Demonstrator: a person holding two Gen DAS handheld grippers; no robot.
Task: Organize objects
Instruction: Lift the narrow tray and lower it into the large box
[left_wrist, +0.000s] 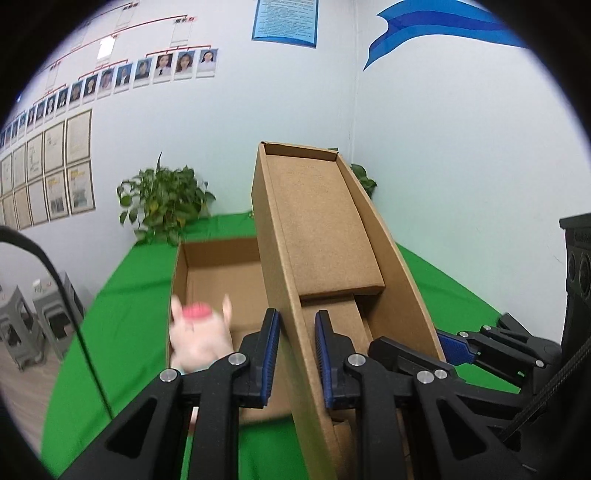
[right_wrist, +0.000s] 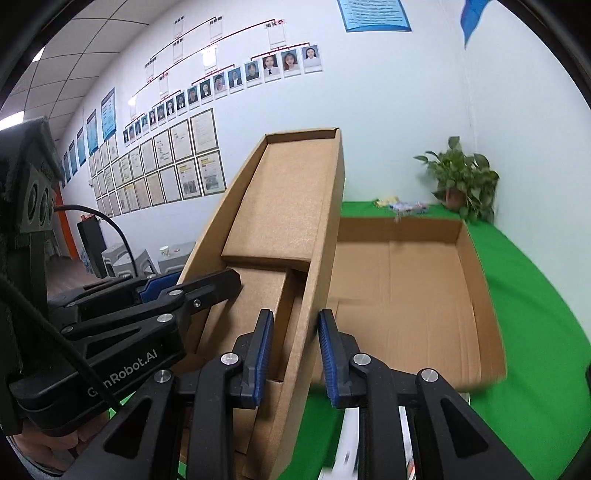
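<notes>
Left wrist view: both grippers — left gripper (left_wrist: 295, 354), right gripper (right_wrist: 295, 356) — have jaws pinching opposite walls of the cardboard lid (left_wrist: 325, 229), light, bendy — best gripped low on the walls.

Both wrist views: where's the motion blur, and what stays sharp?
Left wrist: pink toy and plant smeared; lid and left gripper crisp. Right wrist: open box rim and clutter behind it blurred; lid and right gripper sharp. Both: heavy fisheye bending, dark vignette corners.
</notes>
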